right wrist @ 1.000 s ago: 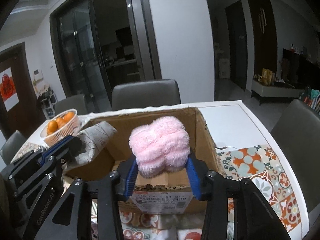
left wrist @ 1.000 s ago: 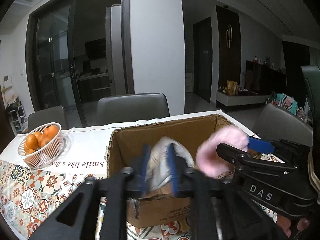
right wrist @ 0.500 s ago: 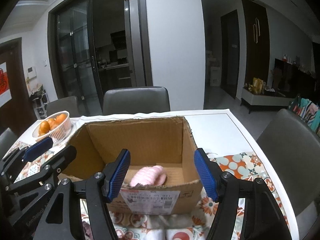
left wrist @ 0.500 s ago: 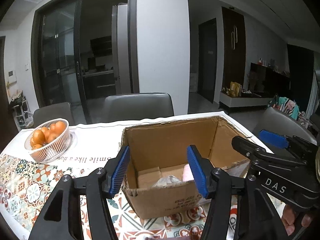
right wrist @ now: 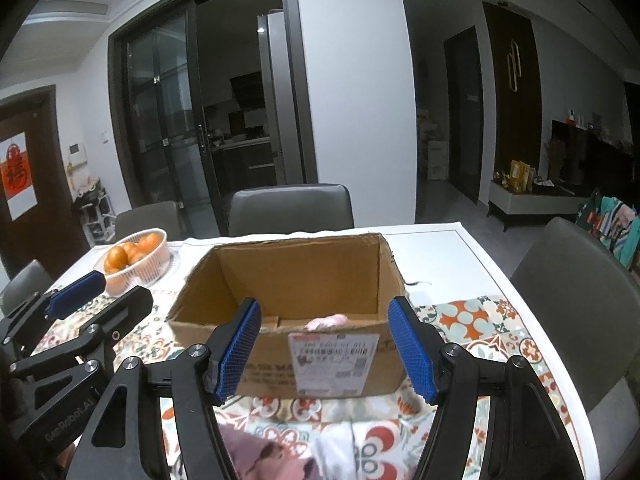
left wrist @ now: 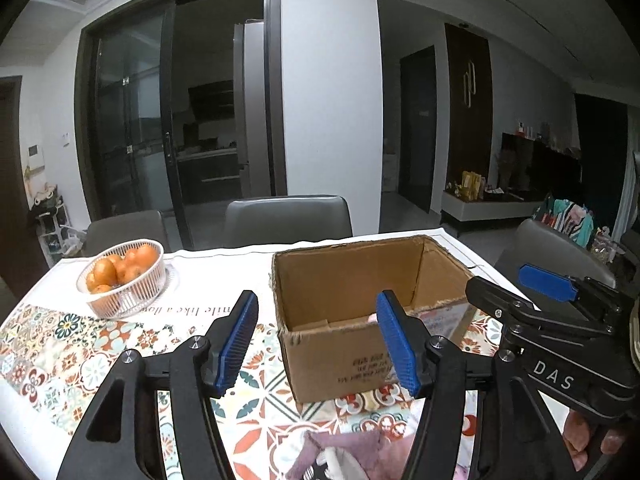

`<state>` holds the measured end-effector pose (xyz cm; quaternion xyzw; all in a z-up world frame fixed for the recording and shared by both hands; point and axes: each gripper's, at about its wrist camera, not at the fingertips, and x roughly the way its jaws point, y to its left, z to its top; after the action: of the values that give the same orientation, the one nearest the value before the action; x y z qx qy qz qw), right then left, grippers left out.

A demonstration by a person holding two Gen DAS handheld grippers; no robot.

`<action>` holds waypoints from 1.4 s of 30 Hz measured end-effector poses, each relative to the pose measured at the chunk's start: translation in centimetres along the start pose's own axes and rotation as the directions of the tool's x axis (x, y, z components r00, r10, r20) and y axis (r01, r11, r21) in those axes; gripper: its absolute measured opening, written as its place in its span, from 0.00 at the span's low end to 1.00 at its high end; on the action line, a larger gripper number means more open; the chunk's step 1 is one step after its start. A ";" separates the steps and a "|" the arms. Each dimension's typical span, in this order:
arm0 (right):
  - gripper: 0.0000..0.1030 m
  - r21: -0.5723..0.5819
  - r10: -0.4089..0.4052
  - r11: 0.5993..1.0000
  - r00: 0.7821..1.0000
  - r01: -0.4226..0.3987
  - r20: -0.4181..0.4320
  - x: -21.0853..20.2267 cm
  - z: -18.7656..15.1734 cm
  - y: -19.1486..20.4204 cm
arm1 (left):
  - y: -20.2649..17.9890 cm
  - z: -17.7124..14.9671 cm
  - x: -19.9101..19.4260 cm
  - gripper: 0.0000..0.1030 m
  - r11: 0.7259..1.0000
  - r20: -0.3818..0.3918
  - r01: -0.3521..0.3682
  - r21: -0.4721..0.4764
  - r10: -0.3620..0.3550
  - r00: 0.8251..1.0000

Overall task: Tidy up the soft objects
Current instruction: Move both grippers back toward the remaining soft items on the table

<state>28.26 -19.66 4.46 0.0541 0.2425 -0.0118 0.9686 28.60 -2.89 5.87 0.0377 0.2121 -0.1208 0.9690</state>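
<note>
Pink plush (right wrist: 327, 322) — mostly hidden behind cardboard box (right wrist: 288, 356) rim.

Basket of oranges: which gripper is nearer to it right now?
Left. The left gripper hangs open before the cardboard box, on the side of the basket of oranges. The right gripper, also open, sits farther over, across the box's front.
</note>
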 end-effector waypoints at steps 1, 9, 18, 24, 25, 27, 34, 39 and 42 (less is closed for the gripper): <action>0.66 -0.001 0.001 1.000 1.000 -0.001 0.001 -0.5 -0.2 0.1 | 0.1 -0.1 -0.3 0.59 1.000 0.002 -0.004 -0.003 0.004 1.000; 0.66 -0.004 0.002 1.000 1.000 -0.002 0.004 -3.2 -1.6 0.6 | 0.0 -1.6 -3.2 0.59 1.000 0.008 -0.008 -0.020 0.008 1.000; 0.66 -0.009 -0.003 1.000 1.000 0.003 -0.011 -5.8 -4.0 0.4 | -0.6 -4.0 -5.7 0.59 0.998 -0.011 -0.046 -0.036 0.046 0.999; 0.66 0.000 0.009 1.000 0.999 -0.009 -0.044 -6.7 -6.1 0.1 | -0.7 -5.6 -7.1 0.59 0.996 -0.025 -0.076 -0.040 0.075 0.997; 0.66 -0.004 0.013 1.000 0.999 -0.013 -0.049 -6.9 -6.4 0.2 | -0.7 -5.8 -7.4 0.59 0.996 -0.029 -0.083 -0.037 0.082 0.996; 0.66 -0.021 0.016 1.000 0.998 -0.018 -0.058 -7.2 -7.1 0.4 | -0.9 -6.5 -7.8 0.59 0.995 -0.038 -0.090 -0.034 0.089 0.995; 0.66 -0.044 0.029 0.999 0.996 -0.032 -0.085 -8.3 -9.2 0.6 | -0.9 -8.5 -9.1 0.59 0.992 -0.065 -0.110 -0.054 0.107 0.992; 0.66 -0.040 0.040 0.998 0.992 -0.045 -0.122 -8.5 -10.7 0.6 | -0.9 -10.0 -9.4 0.59 0.991 -0.100 -0.112 -0.068 0.104 0.990; 0.66 -0.044 0.043 0.998 0.990 -0.049 -0.136 -8.6 -11.4 0.7 | -1.1 -10.9 -9.4 0.59 0.992 -0.121 -0.103 -0.078 0.093 0.988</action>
<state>15.38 -17.70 -1.43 0.0373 0.3065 0.0199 0.9509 15.68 -0.53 -0.14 0.0144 0.2713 -0.0614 0.9604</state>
